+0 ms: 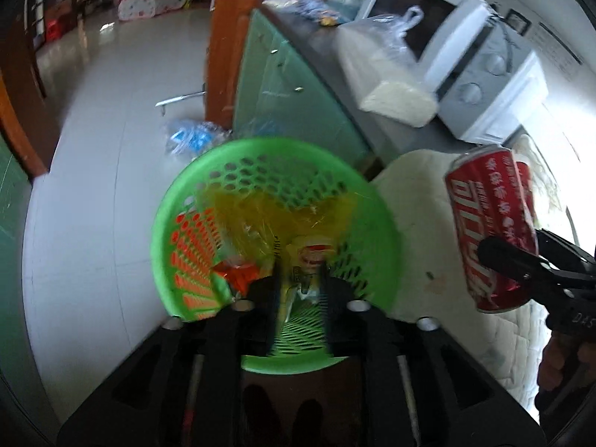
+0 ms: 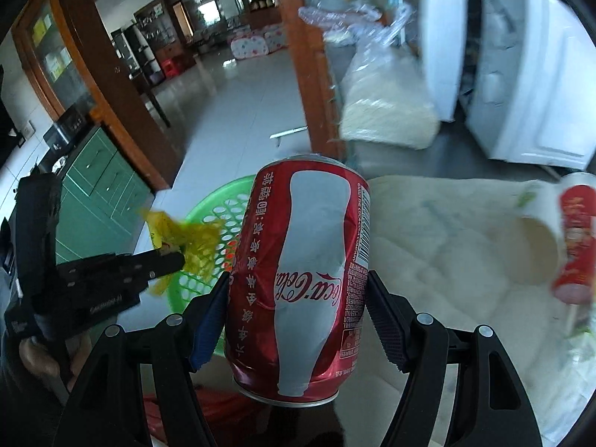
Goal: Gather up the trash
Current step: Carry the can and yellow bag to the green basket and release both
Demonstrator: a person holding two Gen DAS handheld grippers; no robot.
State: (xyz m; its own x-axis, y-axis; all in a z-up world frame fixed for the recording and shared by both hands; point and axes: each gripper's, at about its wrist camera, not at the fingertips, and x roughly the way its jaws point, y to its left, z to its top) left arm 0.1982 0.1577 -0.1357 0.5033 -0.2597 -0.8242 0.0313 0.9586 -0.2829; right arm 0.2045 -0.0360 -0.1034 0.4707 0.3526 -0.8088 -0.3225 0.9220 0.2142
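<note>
My left gripper (image 1: pixel 300 279) is shut on a crinkled yellow wrapper (image 1: pixel 283 212) and holds it over the green perforated basket (image 1: pixel 376 231). In the right wrist view the wrapper (image 2: pixel 186 238) hangs from the left gripper (image 2: pixel 175 257) above the basket (image 2: pixel 212 205). My right gripper (image 2: pixel 298 298) is shut on a dented red Coca-Cola can (image 2: pixel 305 279), held upright to the right of the basket. The can (image 1: pixel 491 231) also shows in the left wrist view, over a cream quilted cloth (image 1: pixel 428 223). A red and white paper cup (image 2: pixel 558 238) lies tipped on the cloth.
An orange wrapper (image 1: pixel 238 273) lies inside the basket. A white microwave (image 1: pixel 480 59) and a plastic bag of white grain (image 1: pixel 387 74) stand on the grey counter (image 1: pixel 320 44). Green cabinets (image 1: pixel 287 85) are below. Clear plastic bottles (image 1: pixel 190 138) lie on the tiled floor.
</note>
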